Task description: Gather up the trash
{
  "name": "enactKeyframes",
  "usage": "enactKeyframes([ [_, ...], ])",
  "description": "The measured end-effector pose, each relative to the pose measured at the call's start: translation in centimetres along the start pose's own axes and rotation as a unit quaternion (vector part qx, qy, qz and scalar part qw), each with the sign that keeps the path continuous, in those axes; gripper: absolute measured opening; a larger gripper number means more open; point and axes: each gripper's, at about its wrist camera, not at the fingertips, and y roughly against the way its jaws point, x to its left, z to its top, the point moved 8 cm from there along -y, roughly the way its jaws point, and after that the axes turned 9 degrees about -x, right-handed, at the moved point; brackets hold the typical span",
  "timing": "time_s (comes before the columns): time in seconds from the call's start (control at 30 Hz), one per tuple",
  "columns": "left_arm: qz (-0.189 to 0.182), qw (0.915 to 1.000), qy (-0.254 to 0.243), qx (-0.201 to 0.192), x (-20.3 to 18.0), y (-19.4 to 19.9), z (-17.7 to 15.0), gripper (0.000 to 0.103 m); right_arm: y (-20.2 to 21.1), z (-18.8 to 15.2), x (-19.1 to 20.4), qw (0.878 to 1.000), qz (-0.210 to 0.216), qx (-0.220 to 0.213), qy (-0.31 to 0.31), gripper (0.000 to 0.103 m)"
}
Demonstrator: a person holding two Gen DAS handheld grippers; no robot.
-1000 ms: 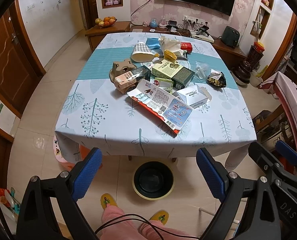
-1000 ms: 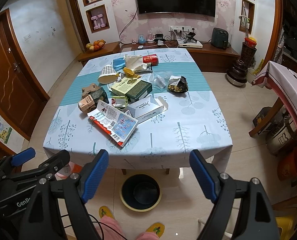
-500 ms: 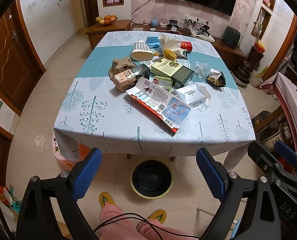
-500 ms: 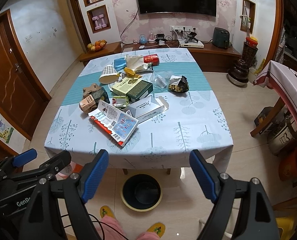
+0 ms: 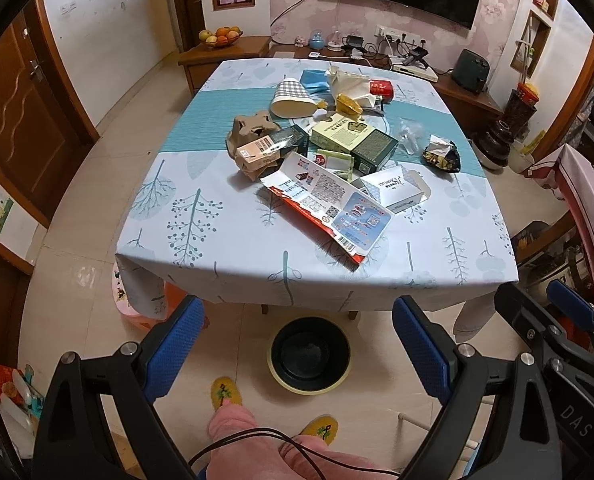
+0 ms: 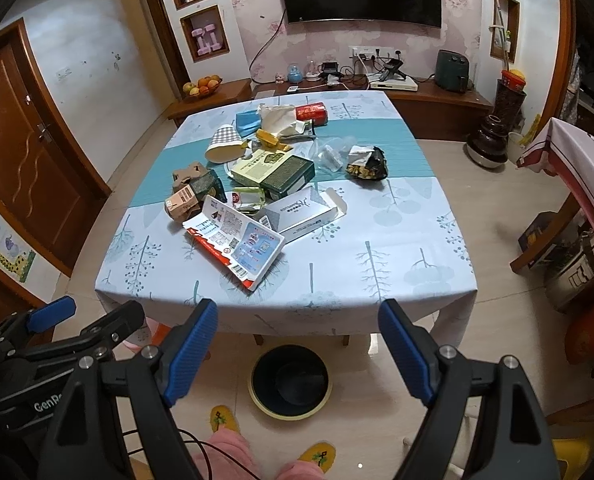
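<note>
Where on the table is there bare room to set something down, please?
The tablecloth is bare along the near edge and the whole right side, beyond the white box and crumpled snack bag. The near-left corner is free too. The middle and far-left are crowded with cartons.

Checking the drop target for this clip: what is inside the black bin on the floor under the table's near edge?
The bin looks empty: only its dark inner wall and bottom show in both wrist views. No trash is visible inside, though the dark bottom could hide something small.
</note>
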Motion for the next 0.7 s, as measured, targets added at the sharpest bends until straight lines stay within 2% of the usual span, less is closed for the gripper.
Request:
enactKeyframes([
  [0.23, 0.014, 0.9999, 0.004, 0.002, 2.0, 0.1, 1.5, 0.094, -0.6, 1.0, 1.5, 1.0, 0.016, 0.001, -0.003, 0.083],
  [0.4, 0.015, 0.9995, 0.025, 0.012, 4.7, -0.9, 3.4, 0.094, -1.4, 2.1, 2.8, 1.0, 0.021, 0.001, 0.002, 0.083],
  [0.53, 0.002, 0.999, 0.037, 0.023, 7.0, -2.7, 5.5, 0.094, -2.7, 3.3, 3.6, 1.0, 0.021, 0.008, -0.009, 0.079],
  [0.7, -0.027, 0.9985, 0.023, 0.042, 8.6, -5.8, 9.0, 0.094, -4.9, 5.1, 3.6, 0.999, 0.008, 0.019, -0.046, 0.077],
])
